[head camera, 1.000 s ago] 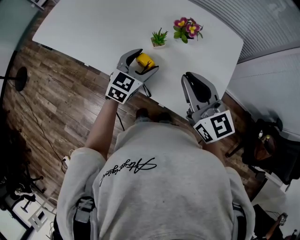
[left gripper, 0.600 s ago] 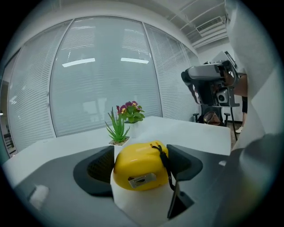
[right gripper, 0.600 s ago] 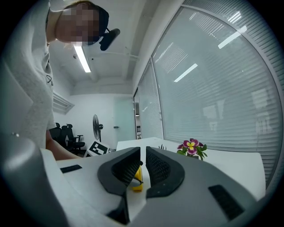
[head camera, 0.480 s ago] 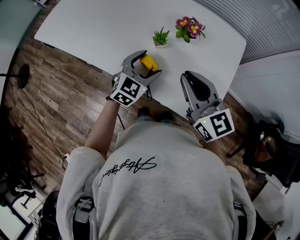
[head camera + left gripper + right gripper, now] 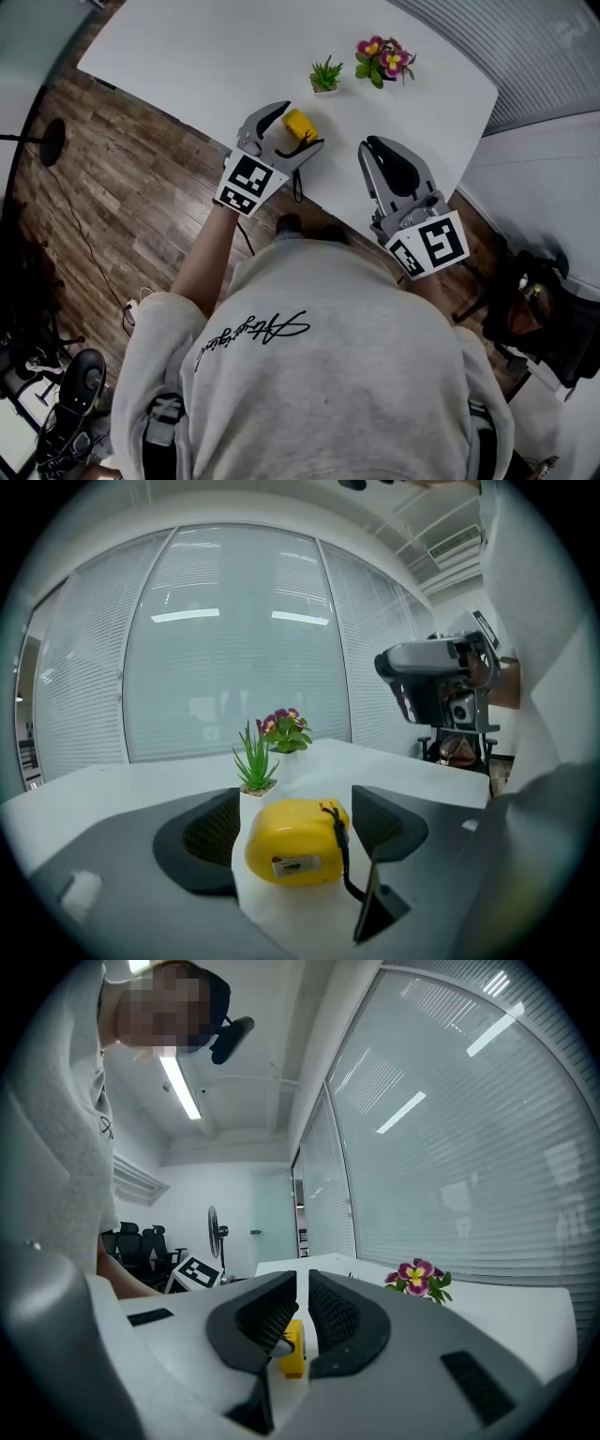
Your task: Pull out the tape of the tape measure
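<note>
Counter [image 5: 187, 56]: white, rounded corners, spans approx 10 to 2 o'clock in head view.
Succulent [image 5: 325, 74]: sm green plant in white pot, on counter, 12 o'clock.
Flowers [image 5: 382, 58]: pink-purple w/ green leaves, approx 3 o'clock of succulent, near it but apart.
Floor [image 5: 122, 216]: dark wood planks, 9 o'clock side.
Blinds [image 5: 506, 47]: pale slats, 1 o'clock corner.
Fan [image 5: 213, 1225]: pedestal type, bkgd of right gripper view, 9 o'clock.
Office chairs [image 5: 141, 1241]: black, just left of fan.

Tape measure [image 5: 295, 123] hemmed on three sides, open table around
The left gripper's [image 5: 296, 126] parted jaws flank it on both sides. A small green plant [image 5: 324, 74] and a flowering plant [image 5: 381, 58] stand just beyond it. Bare table [image 5: 187, 66] spreads to its left in the head view, and a clear strip separates it from the right gripper [image 5: 368, 147].
</note>
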The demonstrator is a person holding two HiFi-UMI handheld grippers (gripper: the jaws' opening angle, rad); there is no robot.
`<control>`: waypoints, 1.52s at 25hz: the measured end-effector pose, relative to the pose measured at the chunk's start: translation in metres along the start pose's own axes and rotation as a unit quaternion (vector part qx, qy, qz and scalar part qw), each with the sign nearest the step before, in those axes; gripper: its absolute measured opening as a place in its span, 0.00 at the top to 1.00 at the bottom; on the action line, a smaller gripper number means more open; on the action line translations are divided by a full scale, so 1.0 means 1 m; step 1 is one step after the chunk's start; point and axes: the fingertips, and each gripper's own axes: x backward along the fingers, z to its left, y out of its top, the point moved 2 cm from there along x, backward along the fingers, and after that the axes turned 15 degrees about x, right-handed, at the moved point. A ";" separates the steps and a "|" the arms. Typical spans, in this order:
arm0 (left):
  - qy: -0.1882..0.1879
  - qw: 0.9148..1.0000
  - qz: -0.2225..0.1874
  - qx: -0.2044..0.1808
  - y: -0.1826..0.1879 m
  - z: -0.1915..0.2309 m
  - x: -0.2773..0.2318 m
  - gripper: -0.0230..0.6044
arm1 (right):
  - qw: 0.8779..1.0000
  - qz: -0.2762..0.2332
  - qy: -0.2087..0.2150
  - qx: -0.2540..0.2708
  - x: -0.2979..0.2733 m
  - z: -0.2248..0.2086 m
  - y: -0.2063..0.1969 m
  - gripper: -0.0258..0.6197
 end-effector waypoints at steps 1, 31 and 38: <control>0.002 1.000 -0.009 0.006 0.004 0.000 0.004 0.38 | 1.000 -0.002 0.001 0.001 -0.001 -0.001 0.001 0.92; 0.044 0.979 -0.196 0.032 0.122 -0.077 0.084 0.97 | 0.993 -0.101 0.061 -0.026 0.024 -0.022 0.048 0.96; 0.059 0.979 -0.195 0.030 0.118 -0.099 0.092 0.97 | 0.991 -0.087 0.100 0.019 0.031 -0.010 0.044 0.96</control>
